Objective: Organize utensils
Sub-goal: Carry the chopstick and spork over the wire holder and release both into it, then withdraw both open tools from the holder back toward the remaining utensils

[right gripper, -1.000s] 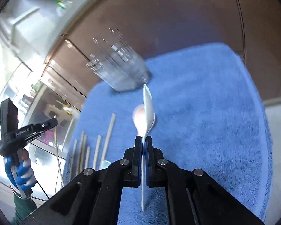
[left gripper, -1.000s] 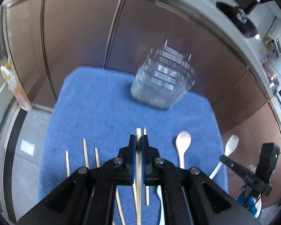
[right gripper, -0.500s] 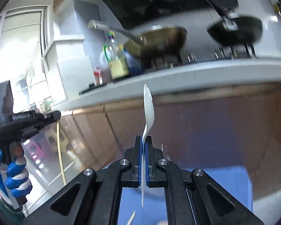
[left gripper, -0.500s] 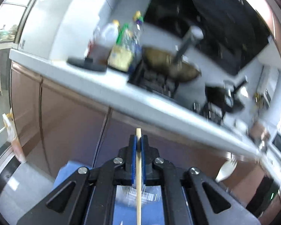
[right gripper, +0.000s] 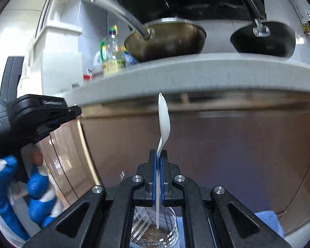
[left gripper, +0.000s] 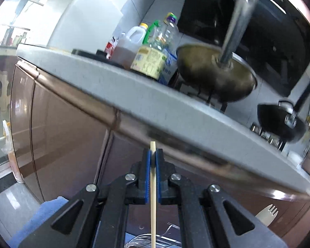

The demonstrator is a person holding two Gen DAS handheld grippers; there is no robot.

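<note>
My left gripper [left gripper: 153, 155] is shut on a wooden chopstick [left gripper: 153, 196] held upright; its lower end hangs above the rim of a clear glass holder [left gripper: 140, 240] at the bottom edge. My right gripper [right gripper: 159, 155] is shut on a white plastic spork [right gripper: 163, 119], head up, with its handle tip hanging over the open mouth of the clear glass holder [right gripper: 155, 227]. The spork head [left gripper: 266, 215] shows at lower right in the left wrist view. The left gripper [right gripper: 57, 115] shows at the left of the right wrist view, held by a blue-gloved hand.
A blue towel [left gripper: 43, 212] shows at the lower left, and its corner [right gripper: 268, 219] at the lower right of the right wrist view. Ahead stand brown cabinet doors [right gripper: 237, 155] under a grey countertop [left gripper: 175, 107] with oil bottles [left gripper: 153, 57], a brass wok [left gripper: 215, 78] and a black pan [right gripper: 262, 39].
Both grippers have tilted up from facing the towel to level, and lifted. The chopstick and the spork now hang upright over the glass holder.
</note>
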